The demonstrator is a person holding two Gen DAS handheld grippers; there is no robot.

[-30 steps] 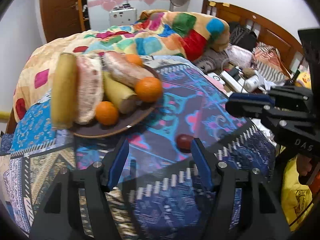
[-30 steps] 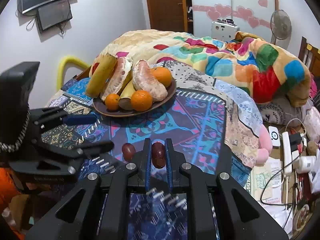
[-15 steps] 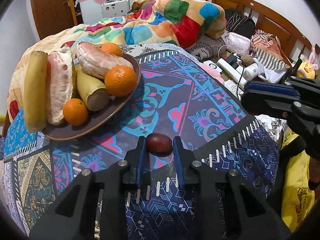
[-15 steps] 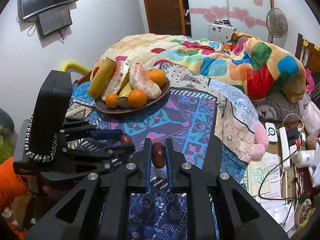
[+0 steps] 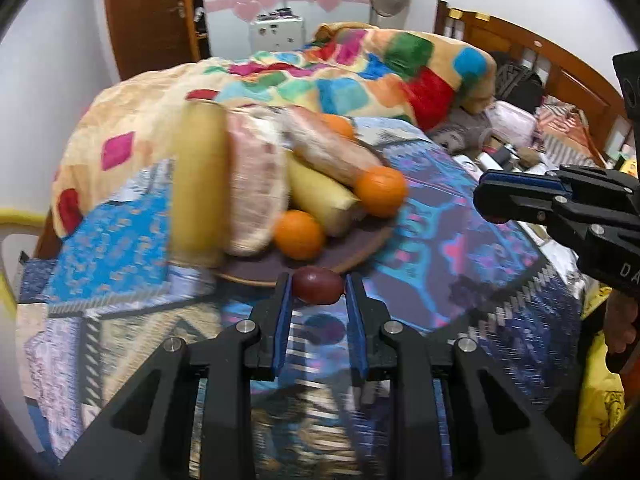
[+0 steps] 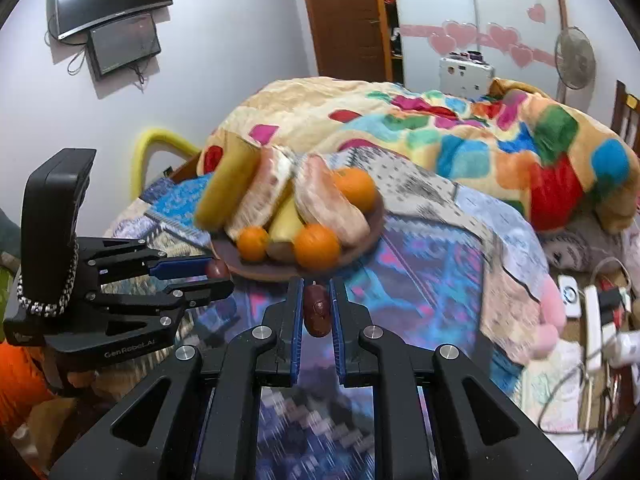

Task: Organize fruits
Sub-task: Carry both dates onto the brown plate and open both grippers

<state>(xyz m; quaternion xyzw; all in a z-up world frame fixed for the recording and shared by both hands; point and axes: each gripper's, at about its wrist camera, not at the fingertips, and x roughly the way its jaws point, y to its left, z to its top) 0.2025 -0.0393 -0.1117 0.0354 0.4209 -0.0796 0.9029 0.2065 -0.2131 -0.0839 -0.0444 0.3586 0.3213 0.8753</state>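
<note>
My left gripper point(image 5: 318, 286) is shut on a dark red fruit point(image 5: 318, 285) and holds it above the patterned cloth, just before the rim of the brown plate point(image 5: 360, 254). My right gripper point(image 6: 316, 304) is shut on a second dark red fruit point(image 6: 317, 311), also close to the plate's point(image 6: 360, 246) near rim. The plate holds three oranges point(image 5: 380, 191), peeled pomelo pieces point(image 5: 256, 184) and yellow rind pieces point(image 5: 198, 184). In the right wrist view the left gripper point(image 6: 218, 274) shows at left with its fruit point(image 6: 217, 269).
A patterned blue cloth point(image 5: 460, 272) covers the bed surface. A colourful patchwork blanket point(image 5: 360, 76) is heaped behind the plate. Cables, a power strip and clutter point(image 6: 596, 312) lie off the right edge. A wooden bed frame point(image 5: 560, 68) stands at the far right.
My left gripper closed on the dark red fruit, lifted it off the cloth and carried it toward the plate. My right gripper, still holding its fruit, moved closer to the plate too.
</note>
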